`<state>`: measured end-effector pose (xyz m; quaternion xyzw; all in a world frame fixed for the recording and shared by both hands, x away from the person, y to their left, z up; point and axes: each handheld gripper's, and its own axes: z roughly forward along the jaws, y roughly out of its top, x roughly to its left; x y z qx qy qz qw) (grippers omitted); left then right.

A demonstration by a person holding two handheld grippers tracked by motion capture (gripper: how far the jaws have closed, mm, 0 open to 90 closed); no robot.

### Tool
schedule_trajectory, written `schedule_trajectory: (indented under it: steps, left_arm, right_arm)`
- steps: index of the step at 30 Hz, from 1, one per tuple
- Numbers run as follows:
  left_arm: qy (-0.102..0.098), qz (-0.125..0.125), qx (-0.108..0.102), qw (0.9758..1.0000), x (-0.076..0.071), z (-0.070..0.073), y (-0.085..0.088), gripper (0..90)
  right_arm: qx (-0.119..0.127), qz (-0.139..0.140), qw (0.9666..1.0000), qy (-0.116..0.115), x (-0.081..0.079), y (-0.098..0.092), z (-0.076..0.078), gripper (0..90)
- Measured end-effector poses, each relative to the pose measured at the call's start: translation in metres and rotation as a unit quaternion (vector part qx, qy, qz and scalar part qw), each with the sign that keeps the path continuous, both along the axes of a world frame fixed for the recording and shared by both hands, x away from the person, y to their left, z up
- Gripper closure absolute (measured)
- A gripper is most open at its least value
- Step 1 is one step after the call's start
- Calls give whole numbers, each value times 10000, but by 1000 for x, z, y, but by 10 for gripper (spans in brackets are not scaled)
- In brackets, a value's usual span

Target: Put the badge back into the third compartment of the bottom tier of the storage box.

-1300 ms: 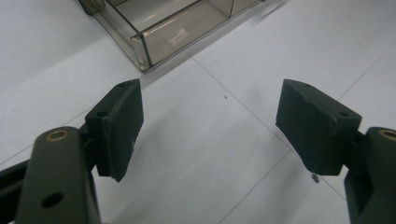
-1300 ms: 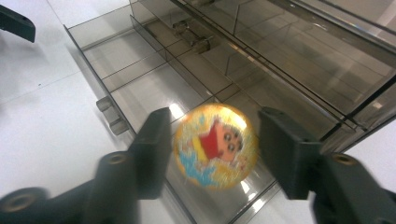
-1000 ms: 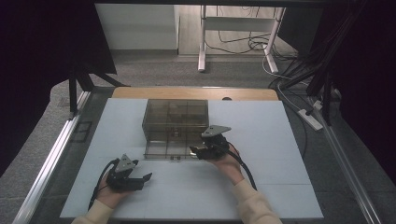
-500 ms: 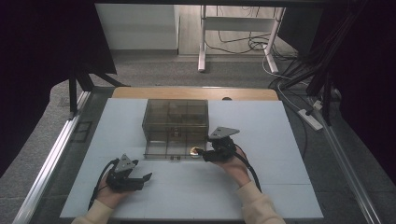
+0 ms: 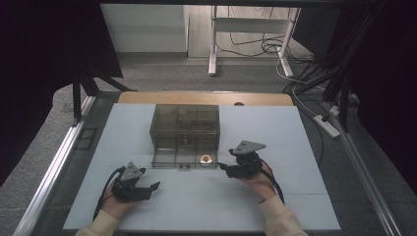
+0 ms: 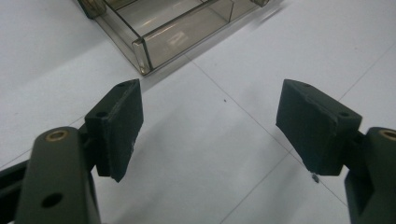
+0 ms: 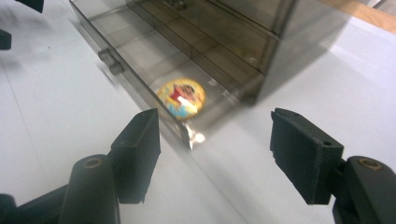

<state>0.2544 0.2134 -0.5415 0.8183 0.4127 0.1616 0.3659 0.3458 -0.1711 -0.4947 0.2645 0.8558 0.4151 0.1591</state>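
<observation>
I work at a white table top [image 5: 295, 137] made of large pale panels with thin seams between them; a strip of bare wood [image 5: 147, 97] shows along its far edge. Grey carpet [image 5: 162, 73] lies beyond, with a white stand [image 5: 212, 44] and loose cables [image 5: 251, 46] on the floor. Dark curtains [image 5: 44, 49] hang at both sides, and a metal rail [image 5: 54, 167] runs along the table's left edge.

A smoky clear drawer cabinet [image 5: 185, 124] stands mid-table, its bottom drawer [image 5: 183, 158] pulled out toward me. In that drawer's right end lies a small round badge [image 5: 206, 158] with a yellow rim and a red and white picture.

My right gripper [image 5: 222, 167] sits just right of the drawer's front corner, jaws pointing left at it. They have just been opening a little and stand apart with nothing between them; in my right gripper view the badge lies beyond the drawer's front wall.

My left gripper [image 5: 156, 186] rests low on the table, near its front left, well apart from the badge. Its jaws are spread wide and hold nothing, with bare white table between them and the drawer's left corner [image 6: 142, 56] ahead.
</observation>
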Motion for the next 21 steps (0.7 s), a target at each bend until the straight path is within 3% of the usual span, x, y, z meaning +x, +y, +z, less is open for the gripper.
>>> schedule_trajectory:
  steps: [12,21]
  left_arm:
    - [-32,-84,-21,10000,4,1,-4,240]
    - [-42,-91,-49,9999,5,2,-4,240]
  right_arm:
    - [35,-401,9992,-17,-21,-52,-2,320]
    - [206,-785,9967,-54,-42,-98,-11,321]
